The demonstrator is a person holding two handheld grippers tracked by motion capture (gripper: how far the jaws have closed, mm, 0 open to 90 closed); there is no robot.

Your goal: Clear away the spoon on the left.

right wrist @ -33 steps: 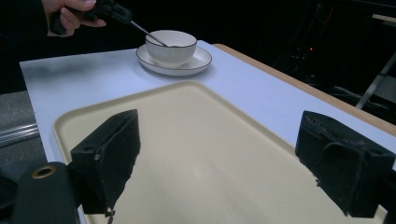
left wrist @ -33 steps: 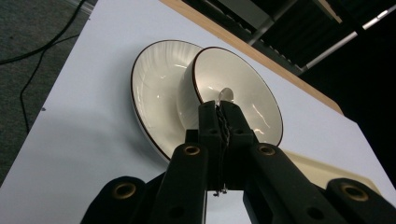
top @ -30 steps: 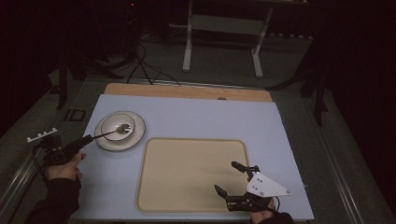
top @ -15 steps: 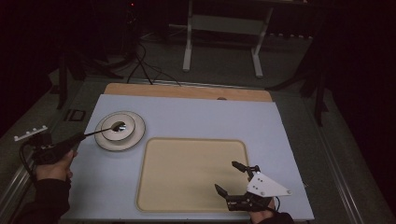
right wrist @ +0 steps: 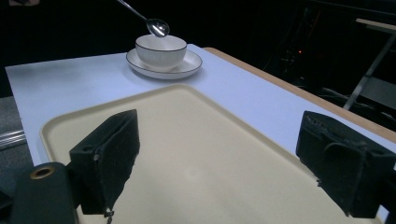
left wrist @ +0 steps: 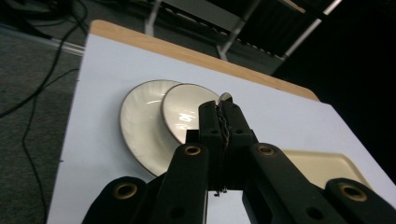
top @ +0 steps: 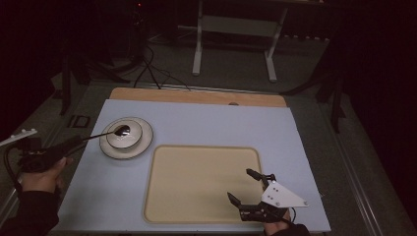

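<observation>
Shiny metal spoon (top: 121,130) is clenched in the left tool (left wrist: 223,122), lifted above the white round bowl (right wrist: 160,50); putting it down is left.

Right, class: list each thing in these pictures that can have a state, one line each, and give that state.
spoon: held by its handle, bowl end in the air just above the bowl
left gripper: shut on the spoon
right gripper: open, nothing between its jaws, above the tray
bowl: upright on the saucer
saucer: flat on the table, under the bowl
tray: flat on the table, nothing on it
</observation>
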